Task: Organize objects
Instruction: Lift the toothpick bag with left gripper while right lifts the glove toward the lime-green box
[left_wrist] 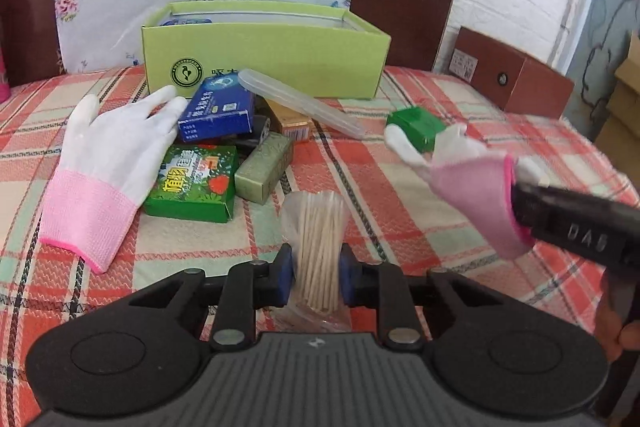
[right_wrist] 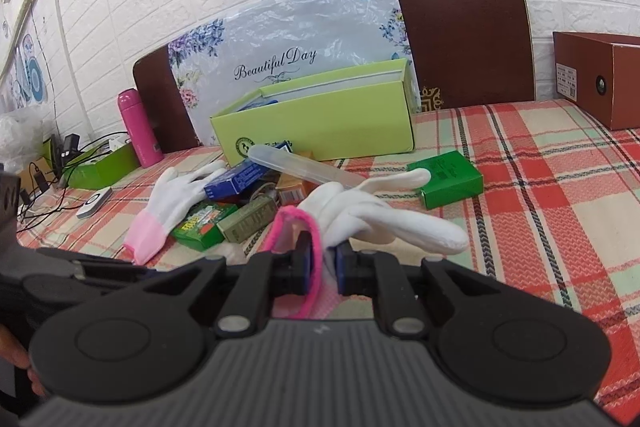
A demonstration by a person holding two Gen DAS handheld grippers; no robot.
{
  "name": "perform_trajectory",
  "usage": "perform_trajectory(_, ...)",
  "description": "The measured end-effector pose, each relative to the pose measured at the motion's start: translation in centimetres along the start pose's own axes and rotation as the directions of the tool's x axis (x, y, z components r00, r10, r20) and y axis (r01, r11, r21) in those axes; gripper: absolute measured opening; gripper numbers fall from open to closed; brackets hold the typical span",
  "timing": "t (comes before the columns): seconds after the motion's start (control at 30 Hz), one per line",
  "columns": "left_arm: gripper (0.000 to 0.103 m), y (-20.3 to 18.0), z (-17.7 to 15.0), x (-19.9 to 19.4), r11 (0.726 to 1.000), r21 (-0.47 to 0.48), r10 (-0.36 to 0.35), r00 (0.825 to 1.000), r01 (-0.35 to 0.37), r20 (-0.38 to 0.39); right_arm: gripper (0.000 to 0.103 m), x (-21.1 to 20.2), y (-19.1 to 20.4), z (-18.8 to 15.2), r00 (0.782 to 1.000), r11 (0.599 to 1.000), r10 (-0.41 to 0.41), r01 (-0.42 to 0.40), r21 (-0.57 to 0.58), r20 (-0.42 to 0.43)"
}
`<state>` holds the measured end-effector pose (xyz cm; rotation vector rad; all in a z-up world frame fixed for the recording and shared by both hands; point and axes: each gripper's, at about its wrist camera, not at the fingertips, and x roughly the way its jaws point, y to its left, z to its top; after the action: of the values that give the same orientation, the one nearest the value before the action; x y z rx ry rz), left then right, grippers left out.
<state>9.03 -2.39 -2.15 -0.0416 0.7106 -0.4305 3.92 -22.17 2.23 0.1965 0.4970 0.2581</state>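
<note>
Left wrist view: left claw pinches the toothpick bag, sticks pointing ahead toward the green box. Right claw is pressed on a glove, nearer the box.

You have two white gloves with pink cuffs, one open light-green carton, one bag of wooden sticks, one clear plastic case, one pink bottle, and one brown box. Count six small boxes: three green, one blue, one orange, one black.
</note>
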Motion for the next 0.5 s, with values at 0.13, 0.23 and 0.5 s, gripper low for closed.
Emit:
perform_trajectory(0.13, 0.023, 0.4, 2.0, -1.6, 0.998, -0.037, -0.042, 0.998, 0.044, 0.051, 0.011, 0.1, 0.3, 0.6, 1.0, 1.0, 0.007, -0.007, -0.023, 0.013)
perform_trajectory(0.23, 0.023, 0.6, 4.0, -2.9, 0.998, -0.03, -0.054, 0.993, 0.057, 0.104, 0.012, 0.4, 0.5, 1.6, 0.999, 0.998, 0.01, -0.008, -0.057, 0.036)
perform_trajectory(0.5, 0.023, 1.3, 9.6, -3.5, 0.993, -0.081, -0.067, 0.976, 0.086, 0.206, 0.012, 2.5, 1.6, 6.8, 0.99, 0.978, 0.035, -0.006, -0.207, 0.137)
